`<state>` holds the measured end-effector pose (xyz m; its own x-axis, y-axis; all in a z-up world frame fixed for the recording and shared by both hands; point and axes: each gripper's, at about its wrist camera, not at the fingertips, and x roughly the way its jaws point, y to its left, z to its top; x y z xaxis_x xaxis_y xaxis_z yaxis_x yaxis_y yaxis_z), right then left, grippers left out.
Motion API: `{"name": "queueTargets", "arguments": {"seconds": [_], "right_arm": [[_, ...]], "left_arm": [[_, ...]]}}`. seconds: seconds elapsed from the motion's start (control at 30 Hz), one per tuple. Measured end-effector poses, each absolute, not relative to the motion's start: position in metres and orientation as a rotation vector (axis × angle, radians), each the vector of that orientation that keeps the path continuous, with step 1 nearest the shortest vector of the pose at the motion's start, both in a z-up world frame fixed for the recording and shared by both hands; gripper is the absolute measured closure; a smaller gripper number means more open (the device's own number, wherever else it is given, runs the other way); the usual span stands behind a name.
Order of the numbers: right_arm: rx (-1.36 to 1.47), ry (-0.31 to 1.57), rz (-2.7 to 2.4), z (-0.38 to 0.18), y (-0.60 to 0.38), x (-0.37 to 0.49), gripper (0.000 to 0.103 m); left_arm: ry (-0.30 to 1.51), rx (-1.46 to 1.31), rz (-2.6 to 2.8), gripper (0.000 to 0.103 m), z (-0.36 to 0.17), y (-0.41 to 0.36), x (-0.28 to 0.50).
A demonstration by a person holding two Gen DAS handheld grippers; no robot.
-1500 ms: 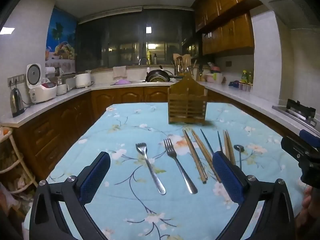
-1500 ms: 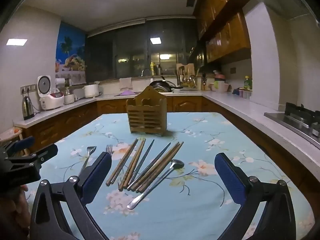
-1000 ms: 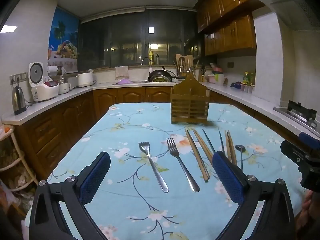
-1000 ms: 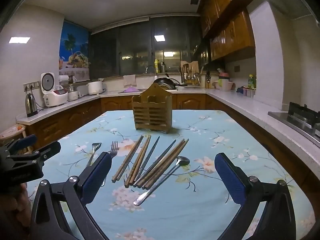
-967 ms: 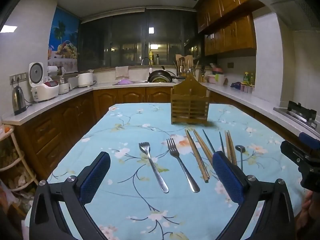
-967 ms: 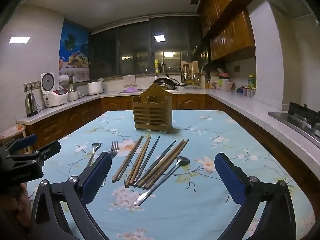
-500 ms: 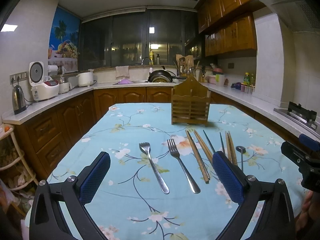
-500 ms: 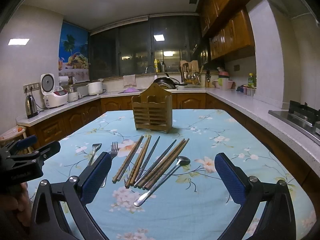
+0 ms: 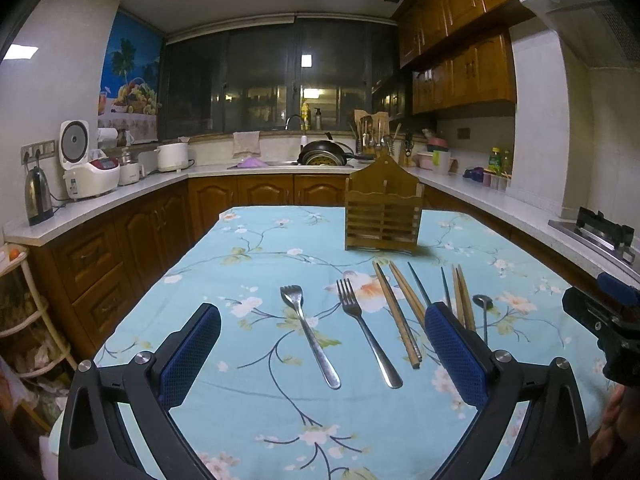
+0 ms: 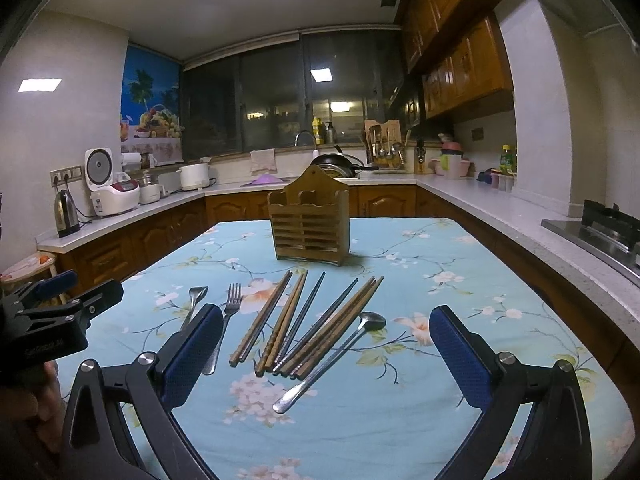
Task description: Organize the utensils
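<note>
Left wrist view: left gripper (image 9: 322, 346) jaws spread wide, empty. Two steel forks (image 9: 310, 336) lie at frame centre on the floral counter (image 9: 248, 248); brown and dark chopsticks (image 9: 396, 314) lie to their right; the slatted wooden holder (image 9: 383, 216) stands upright beyond.

Right wrist view: right gripper (image 10: 326, 350) jaws spread wide, empty. A long steel spoon (image 10: 332, 360) lies diagonally at lower centre, touching the fanned chopsticks.

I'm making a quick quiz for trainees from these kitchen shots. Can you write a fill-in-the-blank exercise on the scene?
1. The left gripper and right gripper both hold ____.
2. The number of forks on the tablecloth is ____.
3. The wooden caddy stands ____ the chopsticks.
4. The spoon lies ____ of the chopsticks.

Missing words: nothing; two; behind; right
</note>
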<state>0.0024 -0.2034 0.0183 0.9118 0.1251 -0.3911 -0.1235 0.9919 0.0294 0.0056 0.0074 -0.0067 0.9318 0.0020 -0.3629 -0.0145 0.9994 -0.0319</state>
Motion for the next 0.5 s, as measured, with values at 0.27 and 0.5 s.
{"name": "queueTargets", "arguments": {"seconds": [0.27, 0.5], "right_arm": [[0.007, 0.405, 0.131, 0.0164, -0.2032, 0.0027, 0.0], [0.008, 0.406, 0.133, 0.0158, -0.2029, 0.0031, 0.0]], "left_arm": [[0.372, -0.039, 0.005, 0.001, -0.0065, 0.0074, 0.0071], [0.37, -0.041, 0.005, 0.001, -0.0064, 0.0091, 0.0055]]}}
